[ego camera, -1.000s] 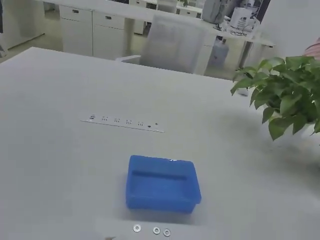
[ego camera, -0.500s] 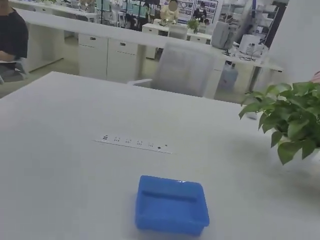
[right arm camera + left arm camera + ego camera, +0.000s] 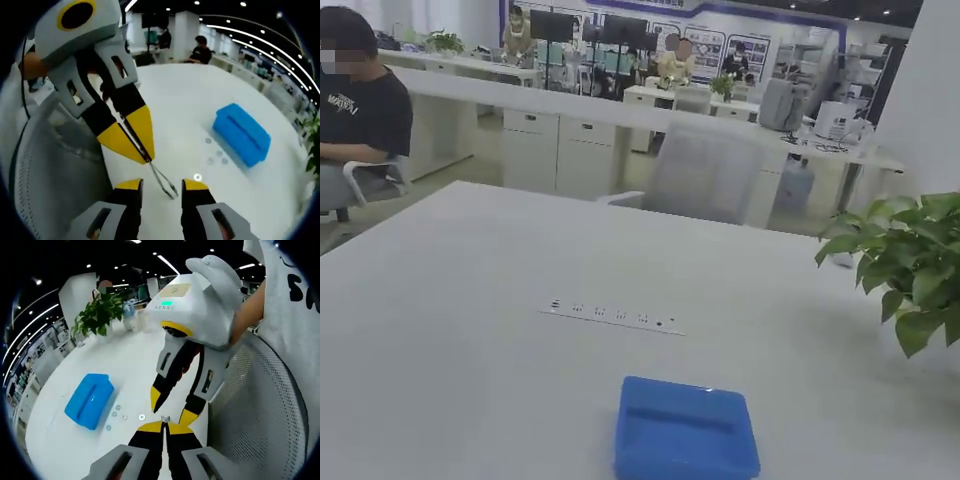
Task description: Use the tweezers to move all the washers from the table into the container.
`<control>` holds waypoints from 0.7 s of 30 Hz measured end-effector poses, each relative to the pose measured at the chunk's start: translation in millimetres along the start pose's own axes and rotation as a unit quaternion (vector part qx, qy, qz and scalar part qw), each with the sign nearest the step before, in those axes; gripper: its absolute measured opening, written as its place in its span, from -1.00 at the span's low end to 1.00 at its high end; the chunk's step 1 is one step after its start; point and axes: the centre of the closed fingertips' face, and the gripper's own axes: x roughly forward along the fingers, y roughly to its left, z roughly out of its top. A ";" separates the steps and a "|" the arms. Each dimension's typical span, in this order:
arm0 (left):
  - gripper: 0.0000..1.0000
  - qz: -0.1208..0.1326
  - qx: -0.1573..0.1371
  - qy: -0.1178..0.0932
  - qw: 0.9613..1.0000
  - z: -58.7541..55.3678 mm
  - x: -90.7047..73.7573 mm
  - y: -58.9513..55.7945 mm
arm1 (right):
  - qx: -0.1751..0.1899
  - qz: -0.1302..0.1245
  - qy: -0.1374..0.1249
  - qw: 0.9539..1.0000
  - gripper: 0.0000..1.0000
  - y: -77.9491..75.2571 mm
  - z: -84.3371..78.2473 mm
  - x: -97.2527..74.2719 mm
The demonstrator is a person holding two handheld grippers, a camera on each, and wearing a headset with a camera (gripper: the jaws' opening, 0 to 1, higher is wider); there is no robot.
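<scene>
My left gripper (image 3: 166,426) is shut on thin metal tweezers (image 3: 165,418), held above the near table edge. In the right gripper view the left gripper (image 3: 145,157) reaches in from the upper left, and the tweezers (image 3: 162,181) point down between the spread fingers of my right gripper (image 3: 162,186). The right gripper (image 3: 172,407) is open and touches nothing I can make out. Several small washers (image 3: 124,417) lie loose on the white table beside the blue container (image 3: 90,400). The same washers (image 3: 210,161) and container (image 3: 242,132) lie ahead of the right gripper. The container (image 3: 685,435) sits at the bottom of the head view.
A flush power strip (image 3: 612,316) lies mid-table, and a potted plant (image 3: 910,275) stands at the right edge. A mesh office chair (image 3: 260,405) is close behind the grippers. Another chair (image 3: 705,170) stands across the table, with a seated person (image 3: 355,110) at far left.
The head camera has tilted upward, so the container sits lower in the picture and the washers have left it. Nothing on the table has visibly moved.
</scene>
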 end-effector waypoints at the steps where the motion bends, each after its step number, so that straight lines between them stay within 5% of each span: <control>1: -1.00 0.000 0.002 0.001 1.000 0.3 -1.3 0.0 | -0.007 0.003 -0.002 1.000 -0.50 1.4 1.7 0.9; 11: -1.00 -0.004 0.025 0.008 1.000 3.4 -3.9 -2.7 | -0.077 0.020 0.000 0.997 -0.88 6.3 7.9 7.9; 21: -1.00 0.011 0.043 0.010 0.999 8.6 -1.0 -1.3 | -0.063 0.018 -0.010 0.998 -0.91 4.8 10.1 8.2</control>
